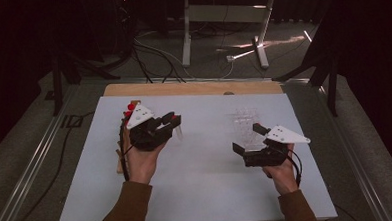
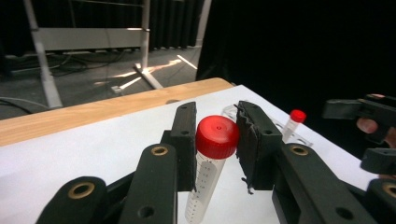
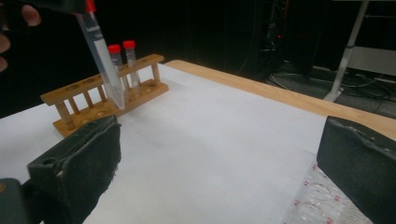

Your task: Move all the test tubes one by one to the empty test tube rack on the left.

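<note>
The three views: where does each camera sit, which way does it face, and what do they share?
High view: above the person's side, looking forward and down on the table; both forearms enter from below.
Left gripper view: rides the left gripper, looking along its fingers shut on a red-capped tube.
Right gripper view: rides the right gripper, open, facing the wooden rack.
Shared: the tube shows from both gripper views.

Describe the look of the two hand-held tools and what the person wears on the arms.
Both tools, left tool and right tool, are black, each topped by a pale grey three-cornered plate with small holes. The jaws are blocky with dark, rough pads and brass-ringed holes at the joints. A black cable trails from each. The sleeves are brown.
</note>
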Motion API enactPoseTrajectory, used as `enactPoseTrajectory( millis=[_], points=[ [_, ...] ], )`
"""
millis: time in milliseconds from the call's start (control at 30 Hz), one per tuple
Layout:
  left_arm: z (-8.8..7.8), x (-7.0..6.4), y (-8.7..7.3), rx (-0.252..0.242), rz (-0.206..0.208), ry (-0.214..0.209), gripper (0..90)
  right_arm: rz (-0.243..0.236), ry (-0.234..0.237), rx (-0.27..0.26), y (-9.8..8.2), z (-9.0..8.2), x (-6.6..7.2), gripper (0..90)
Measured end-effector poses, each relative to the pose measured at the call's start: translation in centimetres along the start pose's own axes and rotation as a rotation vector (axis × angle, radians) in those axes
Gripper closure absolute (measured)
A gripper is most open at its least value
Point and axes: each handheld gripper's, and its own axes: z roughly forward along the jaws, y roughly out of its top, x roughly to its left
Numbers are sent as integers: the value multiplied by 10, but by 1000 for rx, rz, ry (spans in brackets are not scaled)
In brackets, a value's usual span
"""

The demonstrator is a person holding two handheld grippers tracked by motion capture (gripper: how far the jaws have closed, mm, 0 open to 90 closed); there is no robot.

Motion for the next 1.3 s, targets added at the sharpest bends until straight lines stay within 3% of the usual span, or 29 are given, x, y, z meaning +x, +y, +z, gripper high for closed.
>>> enactPoseTrajectory(
  millis=[800,1300],
  points=[
    [-46,45,6,-27,-12,153,706,20,-18,-5,0,-3,-5,0],
    [-60,64,-1,-15,-18,230,706,27,-19,-8,0,-4,-7,0]
  ],
)
